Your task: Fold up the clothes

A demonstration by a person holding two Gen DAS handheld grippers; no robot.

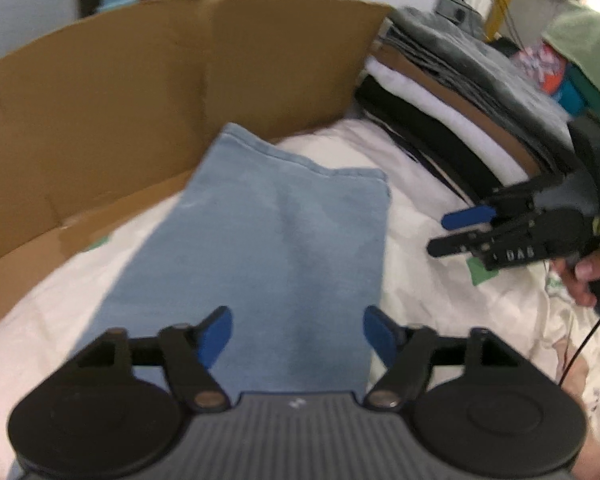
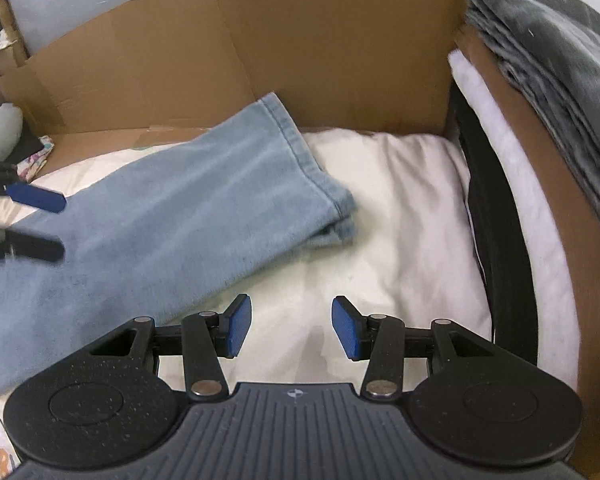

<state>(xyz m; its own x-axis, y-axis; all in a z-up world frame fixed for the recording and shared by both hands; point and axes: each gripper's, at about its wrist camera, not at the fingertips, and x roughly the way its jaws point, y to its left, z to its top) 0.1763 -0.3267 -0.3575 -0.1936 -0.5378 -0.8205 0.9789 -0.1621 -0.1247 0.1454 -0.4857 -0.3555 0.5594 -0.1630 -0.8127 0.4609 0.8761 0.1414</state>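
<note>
Pale blue denim, a pair of jeans [image 1: 260,248], already doubled leg on leg and lying flat on the white bedding [image 1: 432,208], with the hem end close to the cardboard wall [image 1: 172,80] at the far side. Long axis running away from the left gripper [image 1: 298,336], from just under its blue pads toward that cardboard. Left gripper directly above the near part of the cloth, jaws wide apart, nothing between them, pads not touching the fabric. Right gripper [image 2: 292,328] off to the side, over bare bedding, jaws about half apart and empty; from its own view the jeans [image 2: 172,216] lying to its left, the long edge just beside its left pad. Seen from the left wrist, right gripper [image 1: 460,232] well apart from the cloth edge, near the stack of folded clothes [image 1: 452,112]. Left hand therefore the nearer one, already in line with the long axis. Probably next: taking one end and bringing it along this axis to the other end, so the right gripper first needing to come sideways onto the cloth. Picture somewhat blurred, so exact height above the fabric not possible to tell.
</note>
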